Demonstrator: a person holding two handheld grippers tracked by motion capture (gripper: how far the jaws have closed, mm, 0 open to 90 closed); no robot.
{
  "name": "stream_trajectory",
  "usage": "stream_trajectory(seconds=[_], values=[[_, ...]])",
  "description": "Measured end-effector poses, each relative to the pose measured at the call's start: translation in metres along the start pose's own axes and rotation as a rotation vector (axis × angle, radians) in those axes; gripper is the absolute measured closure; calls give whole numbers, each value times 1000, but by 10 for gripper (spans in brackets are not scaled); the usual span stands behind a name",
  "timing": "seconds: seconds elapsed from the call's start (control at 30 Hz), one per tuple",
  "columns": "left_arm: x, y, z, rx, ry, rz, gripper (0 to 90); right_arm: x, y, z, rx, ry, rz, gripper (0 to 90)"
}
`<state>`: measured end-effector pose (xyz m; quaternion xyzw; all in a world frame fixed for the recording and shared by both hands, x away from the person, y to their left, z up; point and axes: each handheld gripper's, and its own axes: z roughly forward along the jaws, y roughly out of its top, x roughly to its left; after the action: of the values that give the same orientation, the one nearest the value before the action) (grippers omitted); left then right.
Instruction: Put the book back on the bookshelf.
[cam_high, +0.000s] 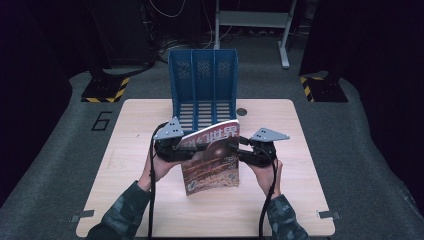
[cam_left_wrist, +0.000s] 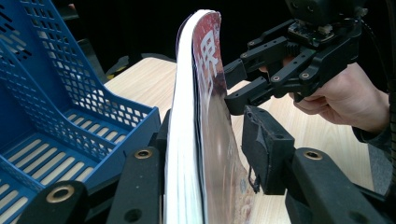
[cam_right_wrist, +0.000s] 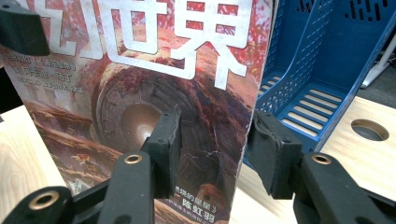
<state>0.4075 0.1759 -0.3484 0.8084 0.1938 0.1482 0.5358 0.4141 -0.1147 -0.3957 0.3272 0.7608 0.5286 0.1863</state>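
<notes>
A magazine (cam_high: 212, 160) with a reddish cover and large white characters stands on edge on the wooden table (cam_high: 290, 200), just in front of a blue three-slot file rack (cam_high: 202, 75). My left gripper (cam_high: 182, 150) is at its left edge. In the left gripper view the magazine (cam_left_wrist: 205, 116) runs between the jaws and the right pad (cam_left_wrist: 261, 154) stands slightly off the cover, so the left gripper (cam_left_wrist: 208, 140) is open. My right gripper (cam_high: 240, 150) holds the right edge. In the right gripper view its (cam_right_wrist: 215, 140) pads press on the cover (cam_right_wrist: 140, 93) and the back.
The rack's slots (cam_left_wrist: 56, 116) lie close behind the magazine and hold nothing. A round hole (cam_high: 242, 111) is in the table to the right of the rack. Dark floor, cables and a metal stand (cam_high: 285, 45) lie beyond the table's far edge.
</notes>
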Motion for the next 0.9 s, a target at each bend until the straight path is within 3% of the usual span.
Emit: stream_trajectory(seconds=[0.17,0.3,0.5,0.57,0.67,0.73,0.87,0.9], values=[[2,6,2,30,16,3,654,-1,-1,0,-3,5,6,537],[2,8,3,43,42,19,785,-3,-4,0,4,9,16,519],[1,9,3,61,47,28,793,-13,-20,0,19,4,57,435],[1,9,3,56,58,30,794,-20,-34,-2,40,-36,70,370],[-1,10,3,60,59,35,796,-28,-46,-3,50,-61,90,344],[-2,10,3,60,71,41,797,-37,-59,0,98,-116,121,265],[-3,11,3,63,65,43,801,-59,-88,13,244,-197,174,145],[-4,11,4,61,70,42,805,-67,-99,21,303,-222,199,99]])
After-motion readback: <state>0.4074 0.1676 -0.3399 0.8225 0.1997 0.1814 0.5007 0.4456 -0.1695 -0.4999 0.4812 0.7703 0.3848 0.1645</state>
